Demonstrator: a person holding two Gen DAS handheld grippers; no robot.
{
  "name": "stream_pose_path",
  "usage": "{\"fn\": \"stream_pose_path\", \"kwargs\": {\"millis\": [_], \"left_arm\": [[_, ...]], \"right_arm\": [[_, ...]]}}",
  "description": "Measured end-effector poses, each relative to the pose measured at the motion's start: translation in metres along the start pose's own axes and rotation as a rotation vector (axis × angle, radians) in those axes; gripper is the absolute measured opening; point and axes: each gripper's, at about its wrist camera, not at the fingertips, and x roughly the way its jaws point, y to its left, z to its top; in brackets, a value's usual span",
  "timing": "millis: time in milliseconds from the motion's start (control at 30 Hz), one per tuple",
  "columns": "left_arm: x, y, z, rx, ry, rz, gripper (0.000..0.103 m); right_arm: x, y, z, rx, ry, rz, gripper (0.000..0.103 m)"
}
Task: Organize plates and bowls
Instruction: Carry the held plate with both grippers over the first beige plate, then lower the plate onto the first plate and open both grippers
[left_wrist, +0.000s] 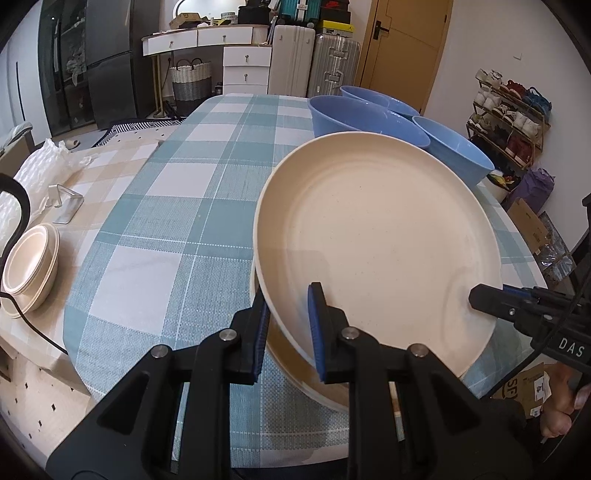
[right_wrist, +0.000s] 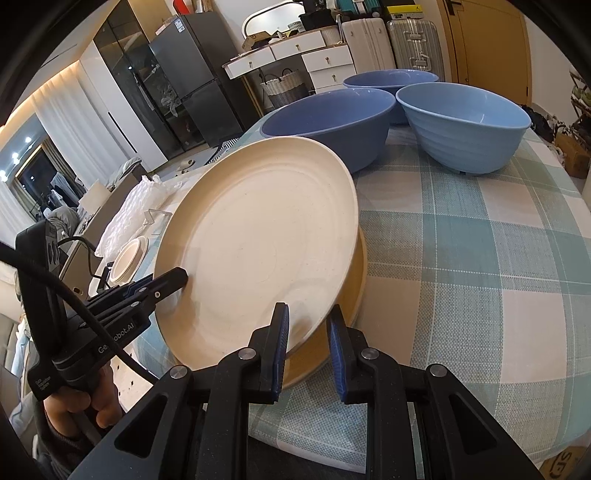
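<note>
A large cream plate (left_wrist: 380, 236) (right_wrist: 258, 236) is tilted up above another cream plate (left_wrist: 314, 384) (right_wrist: 332, 332) that lies on the checked tablecloth. My left gripper (left_wrist: 288, 328) (right_wrist: 173, 280) is shut on the tilted plate's near rim. My right gripper (right_wrist: 308, 347) straddles the plate's other edge; its jaws stand a little apart, and whether they pinch it is unclear. It also shows in the left wrist view (left_wrist: 476, 299). Three blue bowls (left_wrist: 343, 114) (right_wrist: 332, 122) stand beyond the plates. A stack of small cream bowls (left_wrist: 29, 266) (right_wrist: 127, 258) sits at the left.
The table (left_wrist: 177, 192) (right_wrist: 480, 240) has a blue-white checked cloth. A clear stand (left_wrist: 66, 203) and bubble wrap (left_wrist: 33, 173) lie on the beige side surface at left. A black cable (left_wrist: 22, 302) runs past the small bowls. A shoe rack (left_wrist: 509, 122) stands at right.
</note>
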Motion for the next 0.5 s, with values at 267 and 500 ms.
{"fn": "stream_pose_path", "kwargs": {"millis": [267, 500], "left_arm": [[-0.007, 0.000, -0.005, 0.013, -0.004, 0.003, 0.017], [-0.013, -0.003, -0.013, 0.017, -0.007, 0.007, 0.018]], "right_arm": [[-0.002, 0.005, -0.001, -0.027, 0.006, -0.009, 0.021], [-0.001, 0.009, -0.004, -0.061, 0.016, -0.045, 0.021]]}}
